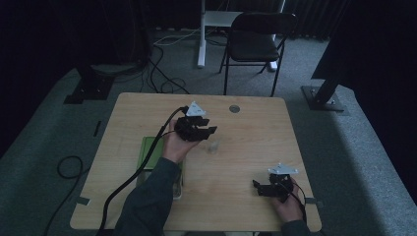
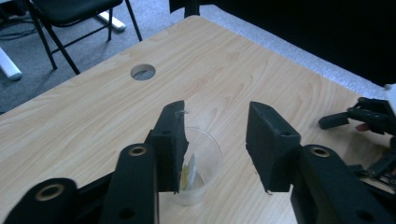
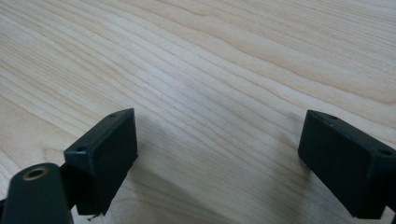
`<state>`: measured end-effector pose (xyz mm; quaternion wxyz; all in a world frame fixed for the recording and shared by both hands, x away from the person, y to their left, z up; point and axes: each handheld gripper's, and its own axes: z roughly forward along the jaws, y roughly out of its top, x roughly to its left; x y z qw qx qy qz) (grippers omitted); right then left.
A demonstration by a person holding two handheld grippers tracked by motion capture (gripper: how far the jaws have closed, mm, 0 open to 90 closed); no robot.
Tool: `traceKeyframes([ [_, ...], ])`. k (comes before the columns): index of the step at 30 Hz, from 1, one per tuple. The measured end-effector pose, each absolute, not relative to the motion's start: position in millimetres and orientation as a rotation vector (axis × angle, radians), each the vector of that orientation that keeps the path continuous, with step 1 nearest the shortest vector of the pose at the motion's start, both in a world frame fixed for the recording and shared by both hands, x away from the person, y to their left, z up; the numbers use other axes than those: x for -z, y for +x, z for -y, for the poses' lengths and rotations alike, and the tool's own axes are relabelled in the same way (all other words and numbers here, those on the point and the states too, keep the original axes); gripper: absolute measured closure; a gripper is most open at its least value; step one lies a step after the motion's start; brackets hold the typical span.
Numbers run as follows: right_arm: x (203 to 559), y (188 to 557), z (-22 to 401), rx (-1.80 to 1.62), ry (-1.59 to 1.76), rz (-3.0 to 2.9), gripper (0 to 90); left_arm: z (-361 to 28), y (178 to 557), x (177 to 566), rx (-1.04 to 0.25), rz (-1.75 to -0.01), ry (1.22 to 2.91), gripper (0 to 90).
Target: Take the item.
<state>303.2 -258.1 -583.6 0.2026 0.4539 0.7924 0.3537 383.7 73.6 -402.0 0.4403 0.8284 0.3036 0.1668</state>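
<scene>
Both tongs are seen from above: the left gripper (image 1: pixel 202 129) is held over the table (image 1: pixel 255 128) centre, its jaws spread and pointing right, with a small clear cup (image 1: pixel 213 146) standing just near of them. The right gripper (image 1: pixel 265 189) is rested at the near right edge, also spread, well apart from the cup. A green pad (image 1: pixel 150 152) is seen under the left forearm, and a chair (image 1: pixel 255 39) stands on the floor beyond the far edge.

From the left gripper view, the jaws are seen released, with nothing pressed between them. The cup (image 2: pixel 198 170) stands upright below and between them, partly hidden by the left-hand jaw, and something pale and thin is seen inside it; what it is cannot be told. A round hole (image 2: pixel 143 72) is seen in the table farther off, and the right gripper (image 2: pixel 369 116) at the right.

From the right gripper view, the jaws are seen wide apart over bare wood, with nothing gripped.

Judged from this, the cup is light and could be tipped or dragged if a jaw is caught on its rim while the left gripper is moved, and its contents could be spilled.
</scene>
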Motion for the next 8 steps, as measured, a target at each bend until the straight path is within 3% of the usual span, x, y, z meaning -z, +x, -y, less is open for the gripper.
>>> traceKeyframes([
  [8,584,303,258,-0.987,1.266,-2.212,11.2,-93,363,401,-0.438,-0.717,2.043,57.6],
])
